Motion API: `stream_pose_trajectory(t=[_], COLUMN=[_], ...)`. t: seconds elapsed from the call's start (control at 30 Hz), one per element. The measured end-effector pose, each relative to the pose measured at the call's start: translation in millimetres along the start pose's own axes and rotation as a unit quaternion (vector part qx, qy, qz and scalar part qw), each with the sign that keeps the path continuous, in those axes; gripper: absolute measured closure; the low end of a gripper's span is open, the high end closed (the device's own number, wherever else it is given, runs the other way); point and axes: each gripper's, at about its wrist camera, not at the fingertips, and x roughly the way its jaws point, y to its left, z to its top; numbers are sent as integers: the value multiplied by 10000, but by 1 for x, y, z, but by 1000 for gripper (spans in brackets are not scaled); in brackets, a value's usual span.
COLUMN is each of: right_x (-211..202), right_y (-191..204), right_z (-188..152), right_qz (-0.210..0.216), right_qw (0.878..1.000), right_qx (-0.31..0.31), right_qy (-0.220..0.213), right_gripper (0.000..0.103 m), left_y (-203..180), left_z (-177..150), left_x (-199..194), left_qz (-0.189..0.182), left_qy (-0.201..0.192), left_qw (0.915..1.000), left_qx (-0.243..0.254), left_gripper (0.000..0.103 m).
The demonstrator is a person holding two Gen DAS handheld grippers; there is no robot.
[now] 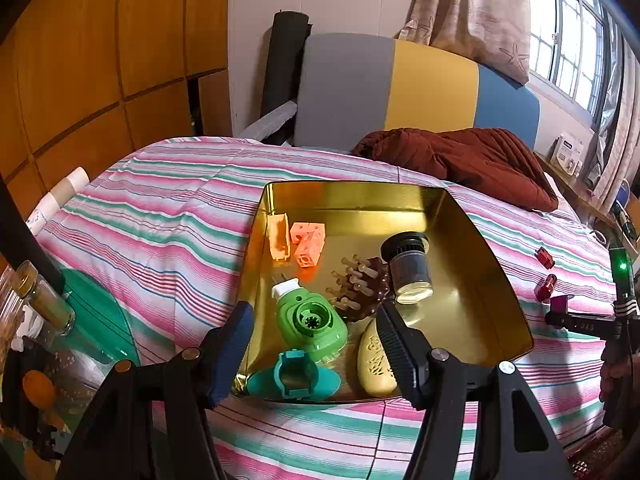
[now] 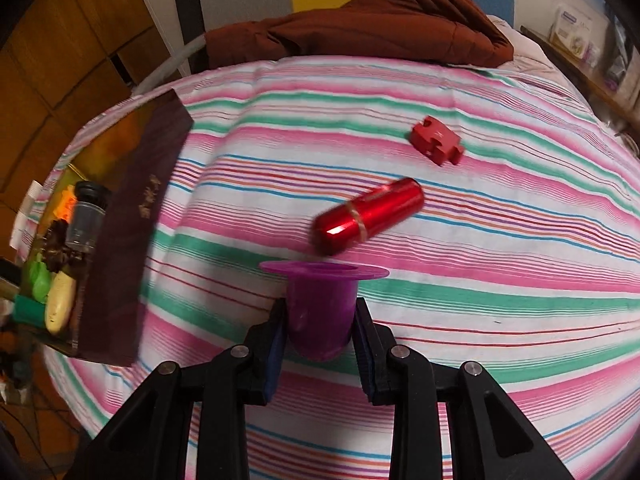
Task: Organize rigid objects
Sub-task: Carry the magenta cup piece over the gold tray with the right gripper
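The purple cup (image 2: 320, 312) is clamped between the right gripper (image 2: 320, 320) pads at lower centre. The left gripper (image 1: 316, 320) is held apart over the gold tray (image 1: 480, 280).

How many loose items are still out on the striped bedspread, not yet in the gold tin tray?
2: a shiny red metal cylinder mid-bed, and a red puzzle-shaped block beyond it. The purple flanged plastic cup is clamped in the right gripper. Others may lie out of view.

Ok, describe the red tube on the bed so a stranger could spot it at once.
Start at the striped bedspread, to the right of the gold tray. Two red things lie loose there: the tube is the nearer one, just beyond the purple cup. It is a shiny metallic cylinder with rounded ends, unlike the flat matte puzzle piece.
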Motion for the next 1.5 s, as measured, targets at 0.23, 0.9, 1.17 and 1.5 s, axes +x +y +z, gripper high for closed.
stream_pose_trajectory(t=[0.23, 0.9, 1.17, 1.5], right_x=[-22, -49, -31, -5], right_y=[22, 159, 184, 196], right_z=[4, 4, -6, -5], right_qz=[227, 1284, 1350, 1263], right_qw=[9991, 9789, 9756, 9770], right_qx=[-36, -1386, -1630, -1689], right_qy=[-366, -773, -582, -315], right_gripper=[72, 72, 72, 72], left_y=[8, 27, 33, 48], left_z=[-1, -9, -11, -14], left_x=[0, 0, -1, 0], left_qz=[-38, 221, 262, 247], left_qy=[-6, 48, 57, 165], left_qw=[9999, 9994, 9991, 9979], left_qx=[-116, -271, -321, -569], left_gripper=[39, 39, 39, 39])
